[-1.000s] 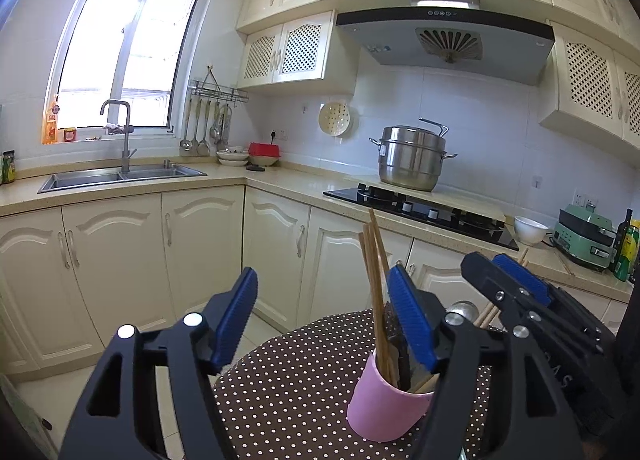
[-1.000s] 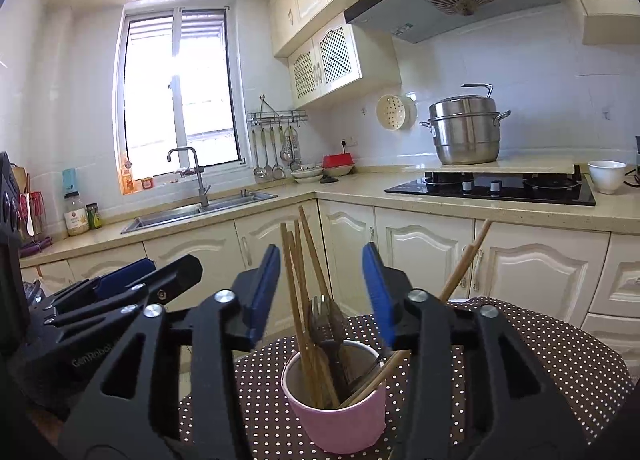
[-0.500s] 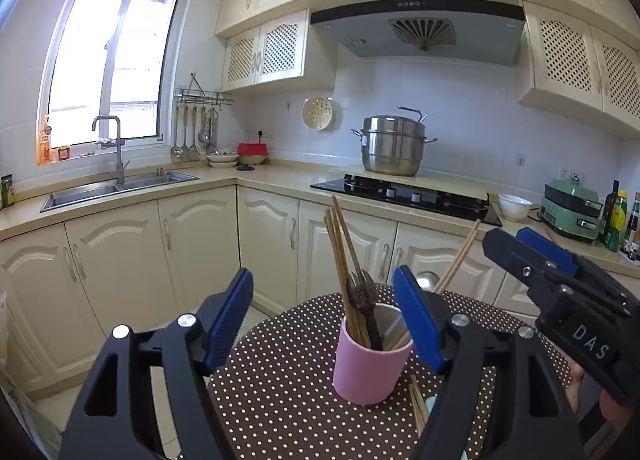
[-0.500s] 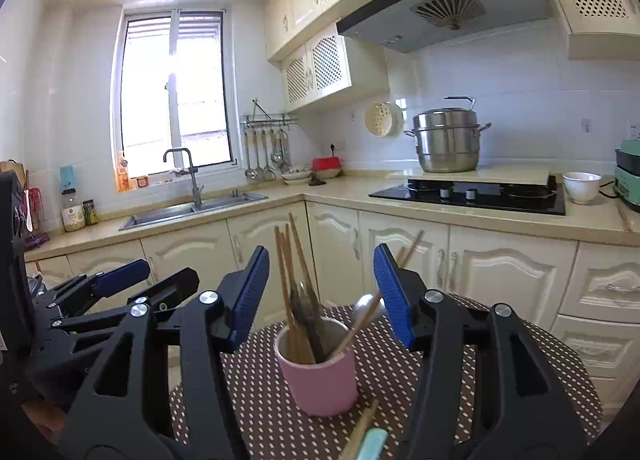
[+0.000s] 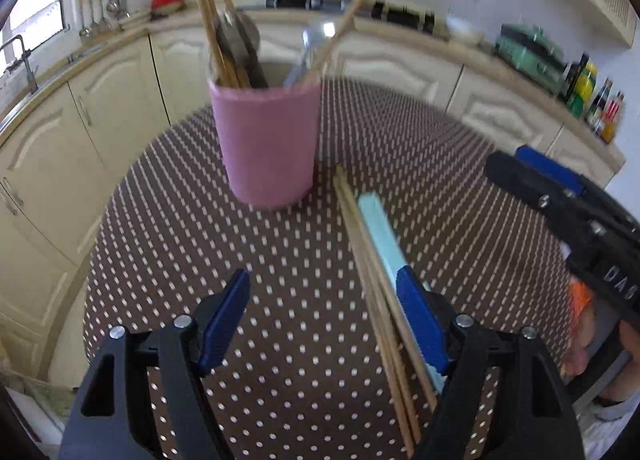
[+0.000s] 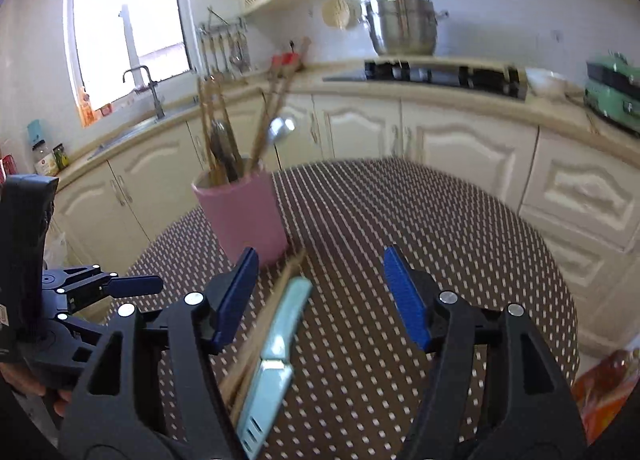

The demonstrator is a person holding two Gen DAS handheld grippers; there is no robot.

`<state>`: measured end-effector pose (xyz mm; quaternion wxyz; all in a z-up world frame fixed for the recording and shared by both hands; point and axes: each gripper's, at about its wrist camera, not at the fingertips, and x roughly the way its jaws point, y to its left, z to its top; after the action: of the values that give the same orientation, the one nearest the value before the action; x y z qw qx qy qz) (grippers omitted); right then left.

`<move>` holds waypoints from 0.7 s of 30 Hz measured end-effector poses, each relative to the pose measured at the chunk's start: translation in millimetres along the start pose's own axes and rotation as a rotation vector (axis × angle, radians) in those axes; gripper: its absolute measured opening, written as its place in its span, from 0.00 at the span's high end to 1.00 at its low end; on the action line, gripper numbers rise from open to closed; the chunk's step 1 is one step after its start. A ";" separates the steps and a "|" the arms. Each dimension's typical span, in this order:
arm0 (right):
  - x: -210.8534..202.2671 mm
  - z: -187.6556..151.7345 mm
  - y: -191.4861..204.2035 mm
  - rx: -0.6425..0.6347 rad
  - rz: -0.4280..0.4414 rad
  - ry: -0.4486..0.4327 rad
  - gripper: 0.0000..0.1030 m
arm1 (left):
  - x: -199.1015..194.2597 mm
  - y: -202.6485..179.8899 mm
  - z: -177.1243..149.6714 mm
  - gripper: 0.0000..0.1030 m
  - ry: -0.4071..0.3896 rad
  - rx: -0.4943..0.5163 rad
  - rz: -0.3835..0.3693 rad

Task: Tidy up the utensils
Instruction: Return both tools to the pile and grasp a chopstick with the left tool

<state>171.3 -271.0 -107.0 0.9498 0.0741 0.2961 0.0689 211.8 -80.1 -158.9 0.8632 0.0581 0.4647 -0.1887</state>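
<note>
Steel pot (image 6: 402, 26) on black hob (image 6: 432, 74); green appliance (image 6: 614, 98) right; sink tap (image 6: 150, 90) under window (image 6: 128, 26).

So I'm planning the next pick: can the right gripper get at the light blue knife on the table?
Probably yes. The right gripper is open, the light blue knife lies flat between its fingers with nothing on top, though chopsticks lie right beside it.

My round table (image 5: 200, 228) wears a brown cloth with white dots. On it a pink cup (image 5: 267, 140) stands at the far side; nearer me, chopsticks (image 5: 372, 272) lie beside a pale blue knife (image 6: 276, 356).
</note>
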 end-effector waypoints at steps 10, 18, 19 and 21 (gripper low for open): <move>10.4 -32.2 -28.0 0.074 -0.004 0.083 0.36 | 37.9 -8.0 -22.3 0.28 0.086 0.033 0.058; 18.8 -37.6 -32.8 0.089 0.014 0.107 0.36 | 46.8 -11.6 -7.9 0.24 0.086 0.032 0.093; 19.2 -37.4 -33.1 0.091 0.016 0.109 0.36 | 46.3 -11.8 -7.6 0.24 0.085 0.030 0.092; 18.8 -38.0 -33.5 0.090 0.018 0.109 0.36 | 45.4 -10.8 -4.2 0.24 0.087 0.027 0.096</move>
<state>167.8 -296.8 -154.4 0.9273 0.1153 0.3497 0.0680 226.9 -101.3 -197.9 0.8494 0.1002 0.4958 -0.1505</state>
